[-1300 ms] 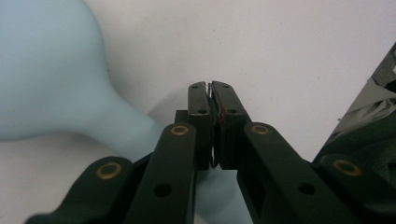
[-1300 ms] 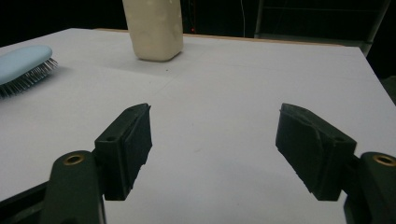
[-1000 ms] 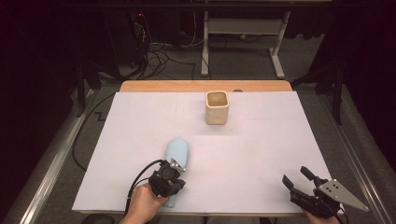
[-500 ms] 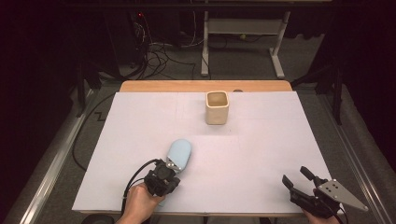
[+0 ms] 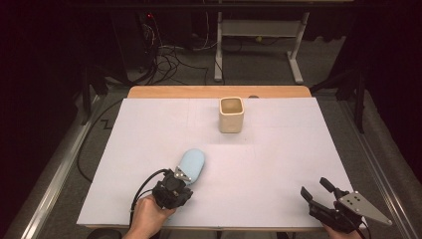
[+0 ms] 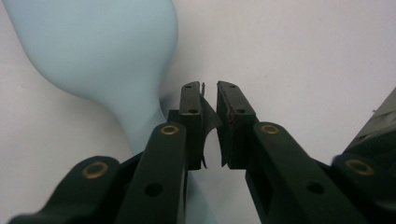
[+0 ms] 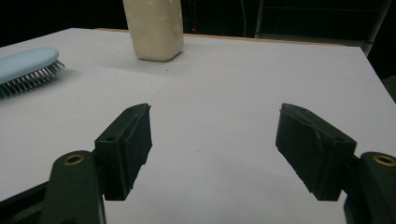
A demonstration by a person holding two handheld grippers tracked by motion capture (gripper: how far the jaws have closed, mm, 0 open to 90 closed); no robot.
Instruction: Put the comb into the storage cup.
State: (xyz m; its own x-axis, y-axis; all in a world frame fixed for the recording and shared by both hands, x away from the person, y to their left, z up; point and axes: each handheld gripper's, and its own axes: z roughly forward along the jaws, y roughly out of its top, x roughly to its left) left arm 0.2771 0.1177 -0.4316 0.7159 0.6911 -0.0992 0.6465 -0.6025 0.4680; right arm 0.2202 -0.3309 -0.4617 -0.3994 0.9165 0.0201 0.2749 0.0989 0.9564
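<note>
A pale blue hairbrush [image 5: 192, 163] lies bristles down on the white table, left of centre near the front edge. My left gripper [image 5: 181, 175] is at its handle end. In the left gripper view the brush [image 6: 93, 51] and its narrow handle run past the left side of my left gripper [image 6: 210, 86]. Its jaws have just been opening; a slim gap shows between them with bare table behind, nothing in it. My right gripper [image 5: 316, 188] rests at the front right, jaws wide apart and empty [image 7: 215, 135]. The brush [image 7: 25, 65] shows far left there.
A cream square cup [image 5: 231, 114] stands upright toward the back middle of the white table sheet [image 5: 278, 164]; it shows ahead in the right gripper view [image 7: 154, 28]. A wooden strip [image 5: 199, 91] edges the far side. Cables and desk legs lie on the floor beyond.
</note>
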